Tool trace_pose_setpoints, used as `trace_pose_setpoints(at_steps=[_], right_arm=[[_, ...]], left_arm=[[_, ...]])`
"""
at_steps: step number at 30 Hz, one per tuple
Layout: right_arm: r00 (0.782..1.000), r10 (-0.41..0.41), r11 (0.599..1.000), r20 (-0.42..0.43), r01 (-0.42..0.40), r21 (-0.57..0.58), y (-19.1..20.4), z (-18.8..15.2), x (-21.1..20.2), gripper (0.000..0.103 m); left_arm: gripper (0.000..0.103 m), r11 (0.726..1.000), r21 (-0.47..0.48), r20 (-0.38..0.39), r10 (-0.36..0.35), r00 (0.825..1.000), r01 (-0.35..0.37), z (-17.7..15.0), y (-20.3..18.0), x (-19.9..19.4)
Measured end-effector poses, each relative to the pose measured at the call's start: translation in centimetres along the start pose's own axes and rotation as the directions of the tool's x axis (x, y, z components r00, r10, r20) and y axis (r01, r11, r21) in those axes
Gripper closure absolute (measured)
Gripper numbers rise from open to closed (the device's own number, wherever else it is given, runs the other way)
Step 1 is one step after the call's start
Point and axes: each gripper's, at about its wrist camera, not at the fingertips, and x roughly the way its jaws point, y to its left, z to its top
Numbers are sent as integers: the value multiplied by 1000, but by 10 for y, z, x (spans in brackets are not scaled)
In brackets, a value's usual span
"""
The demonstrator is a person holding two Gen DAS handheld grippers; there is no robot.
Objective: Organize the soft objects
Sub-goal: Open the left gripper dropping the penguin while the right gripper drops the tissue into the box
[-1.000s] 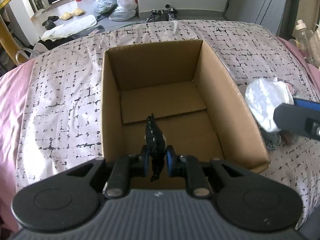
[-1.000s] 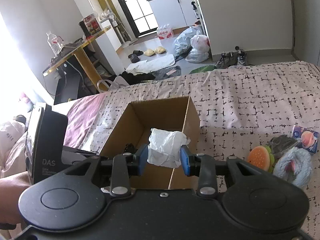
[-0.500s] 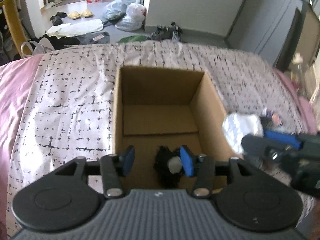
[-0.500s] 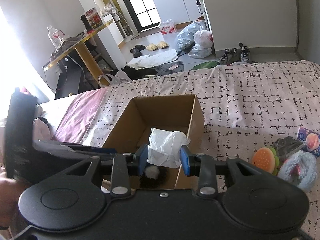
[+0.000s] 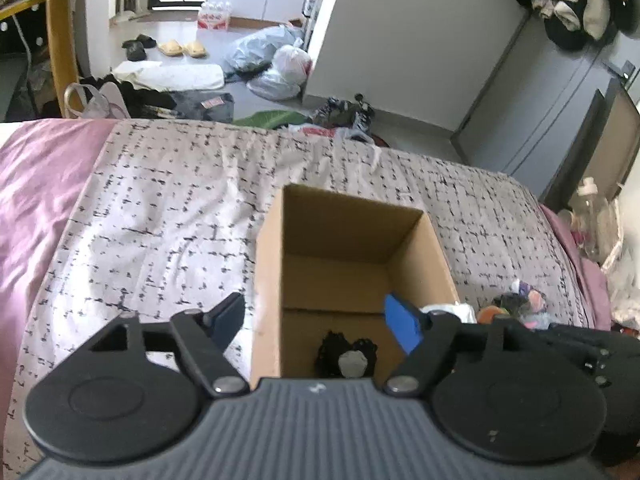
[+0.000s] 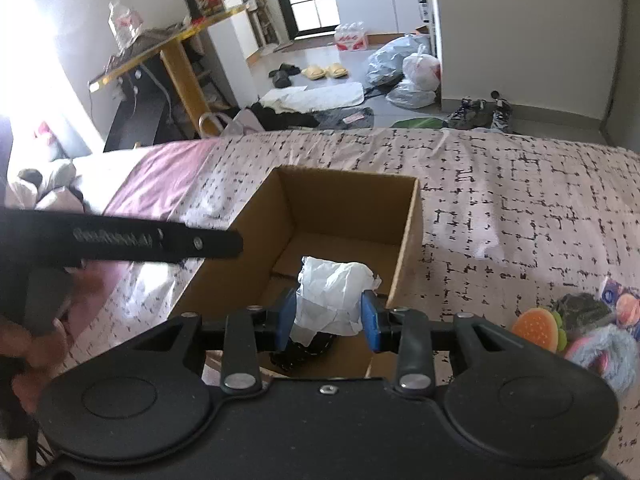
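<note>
The left gripper (image 5: 316, 320) hangs over the cardboard box (image 5: 408, 264), jaws opening with nothing pinched between them; a black soft item (image 5: 347, 354), perhaps a sock, lies on the box floor; the right gripper (image 6: 329, 320) clamps a crumpled white cloth (image 6: 334, 296) above the box's near end.

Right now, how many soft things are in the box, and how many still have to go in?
Done: one black soft thing lies in the box; the left tool is opening with nothing between its pads. In hand: the right tool holds a white crumpled thing above the box. Left: the burger toy, the fluffy blue toy and a few others on the bed.
</note>
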Motion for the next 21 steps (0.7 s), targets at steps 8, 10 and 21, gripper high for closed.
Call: trace_pose_setpoints(at_steps=[8, 10, 21], right_arm=[[995, -40, 992, -89, 29, -120, 16, 0, 22, 67], [993, -39, 990, -115, 22, -141, 19, 1, 27, 66], [998, -10, 990, -67, 1, -138, 19, 1, 10, 33]], left_arm=[[13, 1000, 6, -7, 16, 1000, -16, -8, 7, 0], [10, 1000, -13, -11, -1, 1000, 1, -12, 11, -1], [0, 999, -11, 69, -46, 997, 47, -16, 11, -9]])
